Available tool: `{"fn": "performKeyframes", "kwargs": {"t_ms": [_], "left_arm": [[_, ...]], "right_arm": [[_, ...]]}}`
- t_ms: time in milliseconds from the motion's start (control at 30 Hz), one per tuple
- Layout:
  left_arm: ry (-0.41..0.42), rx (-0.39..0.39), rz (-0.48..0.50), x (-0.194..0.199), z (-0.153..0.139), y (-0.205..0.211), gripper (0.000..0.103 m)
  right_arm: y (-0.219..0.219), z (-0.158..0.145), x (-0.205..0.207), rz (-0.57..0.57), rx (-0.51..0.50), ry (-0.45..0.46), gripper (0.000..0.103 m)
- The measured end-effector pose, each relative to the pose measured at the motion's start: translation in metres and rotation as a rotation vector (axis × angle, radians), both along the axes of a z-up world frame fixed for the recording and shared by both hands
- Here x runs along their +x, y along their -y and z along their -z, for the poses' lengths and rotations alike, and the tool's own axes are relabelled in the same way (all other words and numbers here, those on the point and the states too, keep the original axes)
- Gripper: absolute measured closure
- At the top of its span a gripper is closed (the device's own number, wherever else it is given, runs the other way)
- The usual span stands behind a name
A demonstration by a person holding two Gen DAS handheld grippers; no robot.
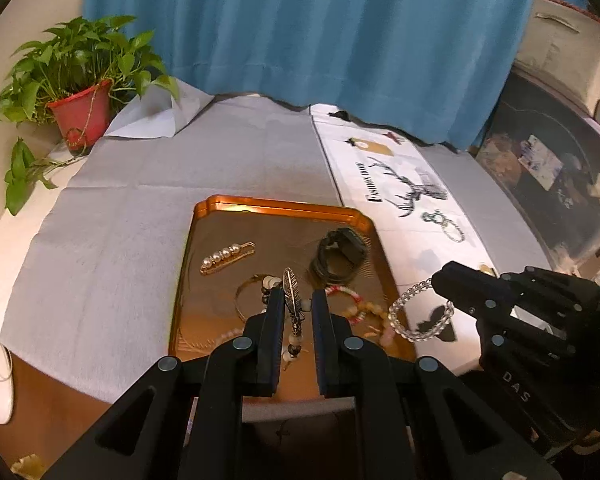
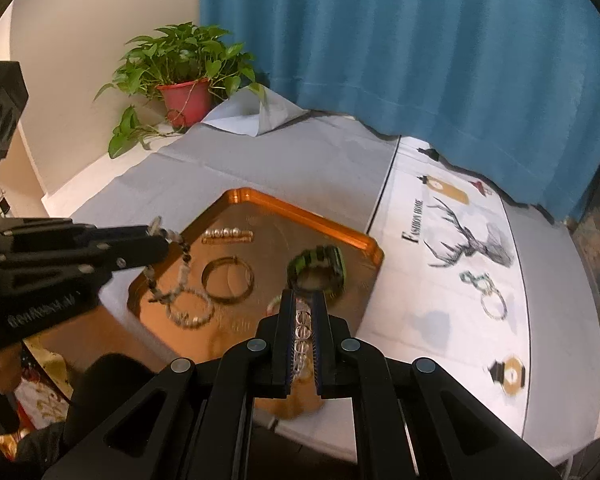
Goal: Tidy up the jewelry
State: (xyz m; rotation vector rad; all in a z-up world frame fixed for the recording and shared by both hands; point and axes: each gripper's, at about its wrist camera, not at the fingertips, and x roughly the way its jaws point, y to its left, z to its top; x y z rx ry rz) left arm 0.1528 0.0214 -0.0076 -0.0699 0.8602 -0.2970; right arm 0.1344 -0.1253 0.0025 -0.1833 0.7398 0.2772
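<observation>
An orange tray (image 1: pixel 284 203) on the grey cloth holds a pearl hair clip (image 1: pixel 226 256), a gold bangle (image 2: pixel 228 280), a dark watch (image 1: pixel 340 256) and several bead bracelets (image 2: pixel 188 314). My left gripper (image 1: pixel 296 298) is shut on a strand with a metal feather pendant (image 1: pixel 292 296) and beads, which hangs over the tray. In the right wrist view this strand (image 2: pixel 176 268) dangles from the left gripper (image 2: pixel 162 240). My right gripper (image 2: pixel 303 298) is shut on a clear crystal bead bracelet (image 2: pixel 302 332), which hangs by the tray's right edge (image 1: pixel 416 312).
To the right of the tray lies a white printed cloth (image 2: pixel 440 320) with a deer picture; a green bracelet (image 2: pixel 476 280) and a bead ring (image 2: pixel 494 306) lie on it. A potted plant (image 1: pixel 80 112) stands at the back left, a blue curtain (image 1: pixel 300 40) behind.
</observation>
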Motion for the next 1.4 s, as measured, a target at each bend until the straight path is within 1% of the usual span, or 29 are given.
{"fn": "performKeyframes", "kwargs": {"t_ms": [133, 200, 233, 267, 300, 333, 367, 400, 433, 467, 500, 633, 667, 733, 800, 867, 1000, 1133, 1233, 1400], "left_arm": [[-0.012, 0.027, -0.035, 0.018, 0.013, -0.003, 0.092], [-0.022, 0.035, -0.058, 0.024, 0.019, -0.006, 0.090], [-0.033, 0.046, -0.074, 0.029, 0.025, -0.008, 0.080], [-0.050, 0.062, -0.088, 0.031, 0.029, -0.009, 0.049], [-0.073, 0.087, -0.114, 0.033, 0.036, -0.009, 0.029], [-0.082, 0.105, -0.140, 0.033, 0.040, -0.010, 0.004], [-0.079, 0.117, -0.166, 0.031, 0.044, -0.011, 0.003], [-0.080, 0.126, -0.177, 0.027, 0.047, -0.011, 0.003], [-0.090, 0.131, -0.173, 0.025, 0.050, -0.010, 0.003], [-0.105, 0.139, -0.169, 0.021, 0.053, -0.009, 0.003], [-0.119, 0.151, -0.170, 0.015, 0.055, -0.008, 0.003], [-0.123, 0.162, -0.179, -0.016, 0.055, -0.008, 0.003], [-0.120, 0.165, -0.179, -0.027, 0.053, -0.007, 0.003], [-0.106, 0.176, -0.184, -0.047, 0.046, -0.003, 0.003], [-0.091, 0.181, -0.186, -0.062, 0.039, 0.002, 0.003], [-0.059, 0.185, -0.180, -0.080, 0.029, 0.007, 0.003], [0.008, 0.226, -0.165, -0.112, 0.013, 0.018, 0.003], [0.036, 0.260, -0.151, -0.133, 0.004, 0.023, 0.003], [0.059, 0.272, -0.155, -0.148, -0.002, 0.026, 0.003], [0.081, 0.290, -0.141, -0.167, -0.008, 0.036, 0.003]], "right_arm": [[-0.008, 0.009, 0.019, 0.001, -0.013, -0.016, 0.095], [-0.010, 0.015, 0.027, 0.006, -0.013, -0.026, 0.095], [-0.012, 0.019, 0.031, 0.006, -0.014, -0.036, 0.095], [-0.014, 0.023, 0.034, 0.002, -0.016, -0.046, 0.093], [-0.015, 0.029, 0.036, 0.003, -0.026, -0.058, 0.093], [-0.017, 0.036, 0.039, 0.012, -0.052, -0.081, 0.088], [-0.017, 0.041, 0.040, 0.020, -0.069, -0.097, 0.075], [-0.016, 0.048, 0.039, 0.028, -0.083, -0.124, 0.066], [-0.014, 0.053, 0.035, 0.030, -0.077, -0.141, 0.051], [-0.012, 0.055, 0.030, 0.031, -0.070, -0.147, 0.044], [-0.009, 0.059, 0.023, 0.035, -0.066, -0.156, 0.043], [0.000, 0.068, -0.012, 0.065, -0.091, -0.183, 0.040], [0.001, 0.069, -0.020, 0.074, -0.096, -0.181, 0.040], [0.011, 0.066, -0.046, 0.135, -0.104, -0.148, 0.040], [0.018, 0.062, -0.064, 0.168, -0.080, -0.134, 0.039], [0.024, 0.055, -0.082, 0.181, -0.044, -0.125, 0.039], [0.028, 0.039, -0.109, 0.168, -0.028, -0.084, 0.037], [0.028, 0.026, -0.132, 0.147, -0.001, -0.049, 0.036], [0.028, 0.023, -0.146, 0.135, 0.002, -0.036, 0.036], [0.032, 0.025, -0.159, 0.131, 0.009, -0.043, 0.035]]}}
